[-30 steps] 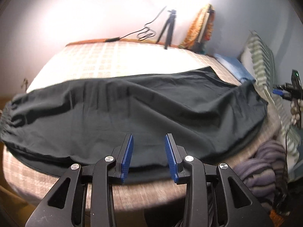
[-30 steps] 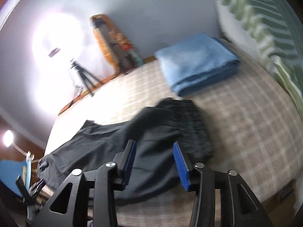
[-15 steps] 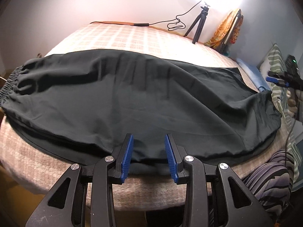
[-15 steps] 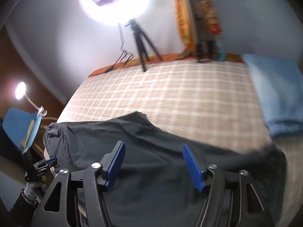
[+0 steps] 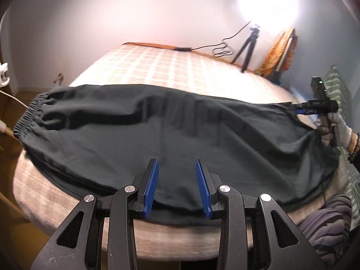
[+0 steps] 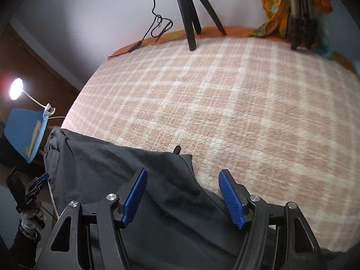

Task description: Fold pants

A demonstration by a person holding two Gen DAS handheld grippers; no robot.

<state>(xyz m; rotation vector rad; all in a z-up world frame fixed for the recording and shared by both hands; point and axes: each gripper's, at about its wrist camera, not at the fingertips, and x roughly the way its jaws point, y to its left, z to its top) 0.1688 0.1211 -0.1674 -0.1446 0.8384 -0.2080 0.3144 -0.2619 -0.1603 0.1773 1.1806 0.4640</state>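
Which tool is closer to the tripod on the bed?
The right tool. It hovers over the pants' far end, with the tripod straight ahead across the checked blanket. The left tool is back at the bed's near edge.

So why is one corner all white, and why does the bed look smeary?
Left wrist view: the ring light glares and whites out the wall around it. Right wrist view: the checked blanket is streaked with motion blur. Both views: the fisheye lens curves the bed's edges.
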